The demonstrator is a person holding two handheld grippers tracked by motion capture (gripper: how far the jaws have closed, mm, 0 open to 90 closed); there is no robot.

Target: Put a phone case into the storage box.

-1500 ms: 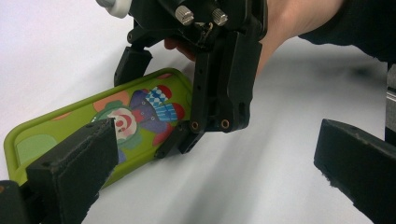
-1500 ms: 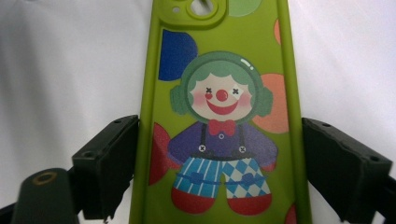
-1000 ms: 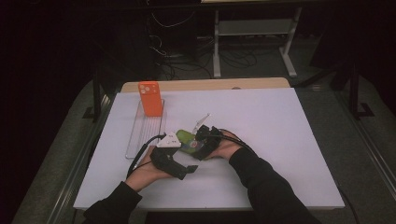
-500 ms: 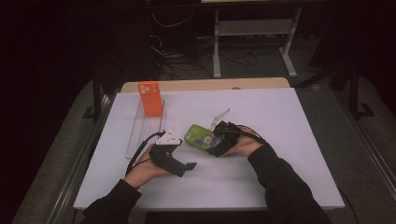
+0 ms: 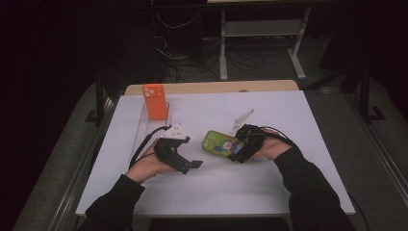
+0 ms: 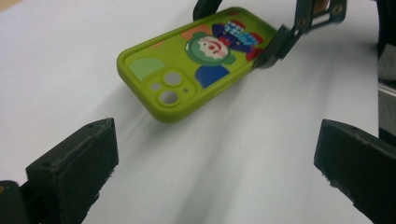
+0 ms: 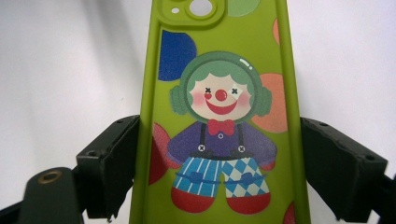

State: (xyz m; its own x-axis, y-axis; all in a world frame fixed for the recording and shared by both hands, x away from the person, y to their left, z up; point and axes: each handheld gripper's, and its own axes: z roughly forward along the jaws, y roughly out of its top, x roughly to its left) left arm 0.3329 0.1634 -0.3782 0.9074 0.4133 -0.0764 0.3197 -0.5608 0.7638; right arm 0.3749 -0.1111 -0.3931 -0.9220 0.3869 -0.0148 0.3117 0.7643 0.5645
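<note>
A lime-green phone case [image 5: 219, 143] printed with a clown lies back-up over the white table [image 5: 288, 192]. My right gripper [image 5: 240, 149] is shut on its lower end, one jaw against each long side [image 7: 219, 116]. In the left gripper view the case [image 6: 196, 60] looks tipped, its camera end toward me, with one of the right gripper's fingers [image 6: 275, 44] at its far end. My left gripper [image 5: 190, 163] is to the left of the case, open [image 6: 215, 163], jaws wide apart with bare table between them, pointing at the case without touching it.
An orange phone case [image 5: 155, 102] stands upright at the far end of a clear rack [image 5: 144, 132] on the table's left. A wooden strip [image 5: 211, 87] runs along the table's back edge. Dark floor, cables and a stand lie beyond.
My right gripper has drawn the green case to the right, away from the left gripper. The left gripper stays near its place, now apart from the case.
</note>
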